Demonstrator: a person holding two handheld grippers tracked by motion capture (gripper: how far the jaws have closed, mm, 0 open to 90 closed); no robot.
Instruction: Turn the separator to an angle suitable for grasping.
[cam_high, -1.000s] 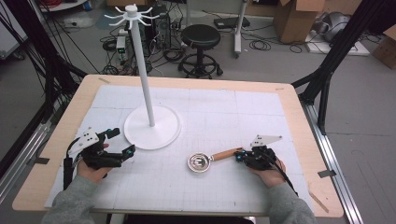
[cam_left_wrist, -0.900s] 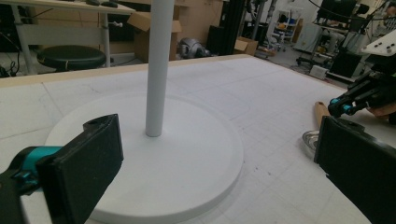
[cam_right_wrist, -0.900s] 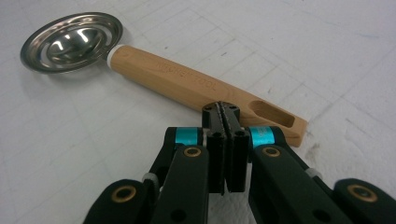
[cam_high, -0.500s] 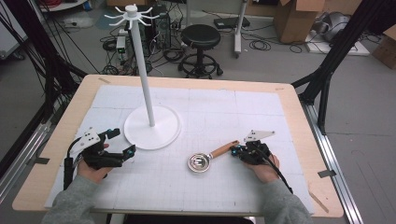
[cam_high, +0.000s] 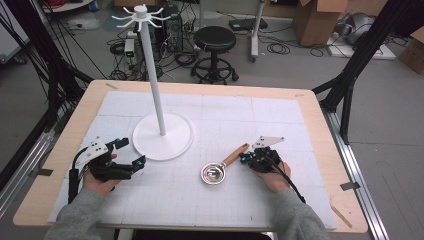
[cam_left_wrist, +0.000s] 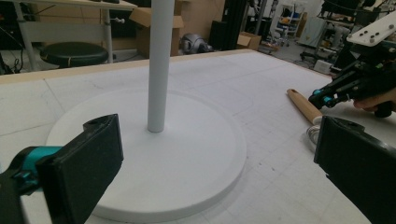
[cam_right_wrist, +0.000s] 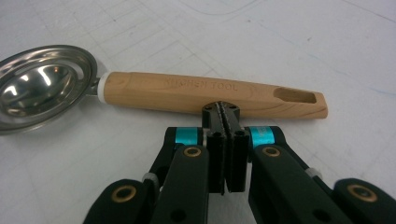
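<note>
While clenched on nothing, right hand-held gripper (cam_right_wrist: 226, 109) against spoon (cam_right_wrist: 140, 91) handle's near edge.

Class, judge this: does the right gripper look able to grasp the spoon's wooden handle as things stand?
Probably not yet: the right gripper sits at the wooden handle with nothing between, but its jaws are shut and must open first.

A wooden table (cam_high: 320, 130) bears a white mat (cam_high: 280, 125), stand (cam_high: 162, 136) and strainer (cam_high: 214, 173).
</note>
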